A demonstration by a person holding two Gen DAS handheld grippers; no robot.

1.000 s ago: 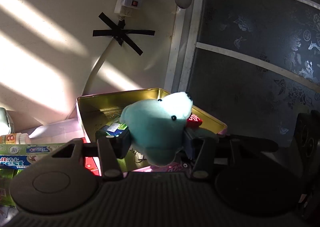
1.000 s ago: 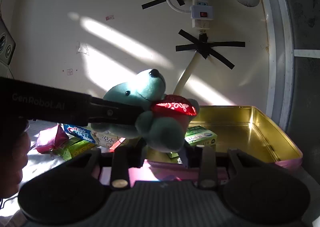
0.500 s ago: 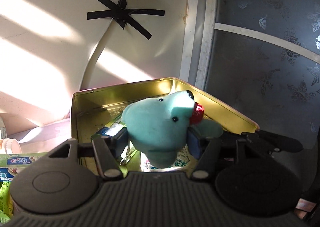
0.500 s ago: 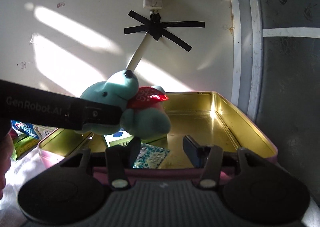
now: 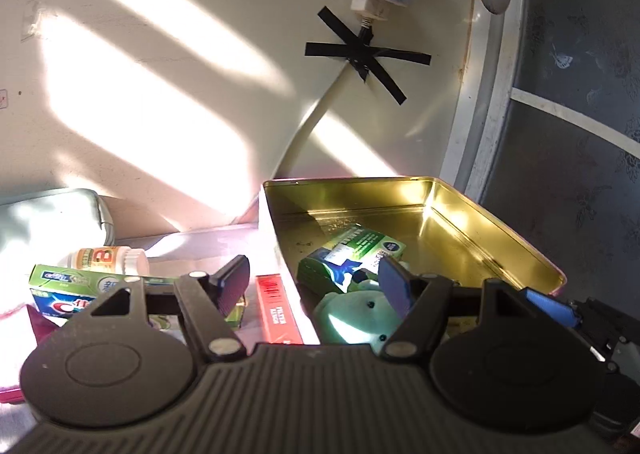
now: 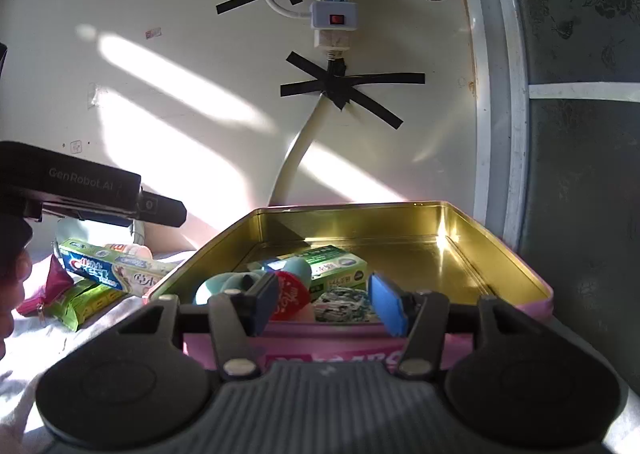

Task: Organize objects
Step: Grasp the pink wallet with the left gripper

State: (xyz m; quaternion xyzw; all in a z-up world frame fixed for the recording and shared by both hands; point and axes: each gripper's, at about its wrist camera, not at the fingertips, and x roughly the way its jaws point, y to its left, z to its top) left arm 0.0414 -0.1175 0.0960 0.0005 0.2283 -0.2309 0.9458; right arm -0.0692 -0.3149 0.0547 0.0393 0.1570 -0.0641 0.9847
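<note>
Left wrist: your left claw has just been opening, jaws wide and empty; the plush bear lies in the gold tin at 6 o'clock. Back out slowly.

Right wrist: your right claw has also just been opening, jaws apart and empty; the bear's long axis runs 9 to 3, head toward 9.

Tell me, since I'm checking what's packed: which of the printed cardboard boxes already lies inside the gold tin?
The green and white box, beside the teal plush bear in the tin. The toothpaste box and the red box lie outside on the cloth.
</note>
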